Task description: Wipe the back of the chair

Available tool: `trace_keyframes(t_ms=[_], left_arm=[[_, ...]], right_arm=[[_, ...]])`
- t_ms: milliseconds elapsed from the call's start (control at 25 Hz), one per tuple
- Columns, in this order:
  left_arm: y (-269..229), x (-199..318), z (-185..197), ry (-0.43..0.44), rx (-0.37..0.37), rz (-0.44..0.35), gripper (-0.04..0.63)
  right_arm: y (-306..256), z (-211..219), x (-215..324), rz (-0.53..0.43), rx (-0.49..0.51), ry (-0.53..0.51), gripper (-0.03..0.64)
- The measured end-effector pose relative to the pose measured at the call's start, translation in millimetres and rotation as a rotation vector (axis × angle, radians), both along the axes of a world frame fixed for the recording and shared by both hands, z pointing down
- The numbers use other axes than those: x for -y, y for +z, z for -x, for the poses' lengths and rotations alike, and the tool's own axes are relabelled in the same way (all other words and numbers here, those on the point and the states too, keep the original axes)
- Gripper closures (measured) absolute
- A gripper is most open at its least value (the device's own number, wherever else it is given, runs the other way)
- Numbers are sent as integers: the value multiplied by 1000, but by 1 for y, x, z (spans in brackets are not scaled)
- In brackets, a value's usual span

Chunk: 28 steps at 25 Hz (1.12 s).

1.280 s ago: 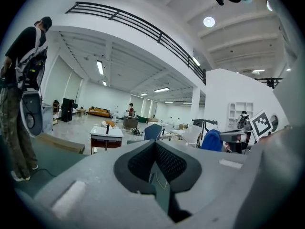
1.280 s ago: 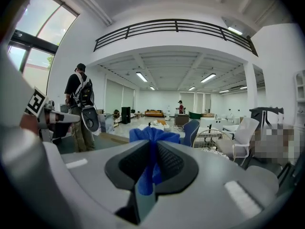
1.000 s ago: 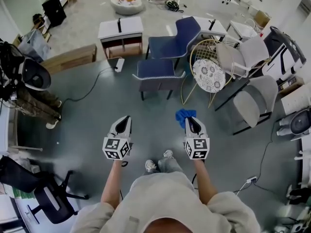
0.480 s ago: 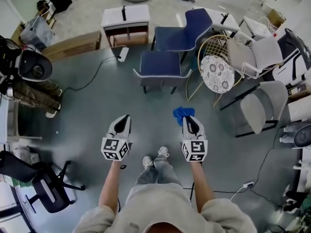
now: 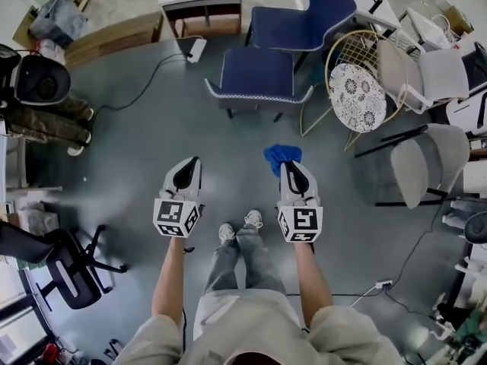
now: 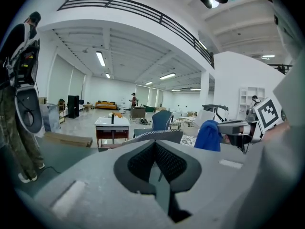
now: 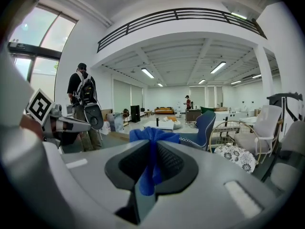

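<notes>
Over the last second the whole floor scene has slid toward the top of the head view and looks a little larger, while both grippers have kept side by side in mid-frame

Head view: the left gripper sits left of centre, the right gripper right of centre, both pointing toward the top of the frame. A bunched blue cloth sticks out past the right gripper's tips. The near blue chair stands at upper centre, its back a thin, dotted-edged strip turned toward the person, well apart from both grippers. A far blue chair stands behind it at the top. A wire chair with a flowered cushion is at upper right, and a grey chair at the right edge. A black office chair is at lower left, and a standing person shows at the left edge.

Left gripper view: the left gripper has its jaws closed together with nothing between them. Just above the tips is the near blue chair, seen from behind, with the far blue chair beyond it. At centre right the blue cloth hangs from the right gripper.

Right gripper view: the right gripper is clamped on the blue cloth, which bulges above the tips and trails down between the jaws. The far blue chair is right of centre, the flowered cushion is lower right, and the left gripper reaches in from the left edge
</notes>
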State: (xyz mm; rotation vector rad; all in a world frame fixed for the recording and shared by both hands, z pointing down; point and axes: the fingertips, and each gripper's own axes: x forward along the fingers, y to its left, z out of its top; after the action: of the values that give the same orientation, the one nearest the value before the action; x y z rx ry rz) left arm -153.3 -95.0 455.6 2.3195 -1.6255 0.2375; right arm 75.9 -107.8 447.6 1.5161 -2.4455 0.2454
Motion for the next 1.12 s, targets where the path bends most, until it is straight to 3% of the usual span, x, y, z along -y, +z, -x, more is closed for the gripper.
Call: trace_keyframes(t_ms=[360,600,1120], left_arm=[[48,14,32,-56,-36,8,597],[80,24,54,-35,-1,-6,597],[131,17,105,-21,-49,49,597]], right_arm=[[49,39,23,16,1,-14,574],[73,78,48,-15,0,4,575],[108,199,113,-85,0,-75,575]])
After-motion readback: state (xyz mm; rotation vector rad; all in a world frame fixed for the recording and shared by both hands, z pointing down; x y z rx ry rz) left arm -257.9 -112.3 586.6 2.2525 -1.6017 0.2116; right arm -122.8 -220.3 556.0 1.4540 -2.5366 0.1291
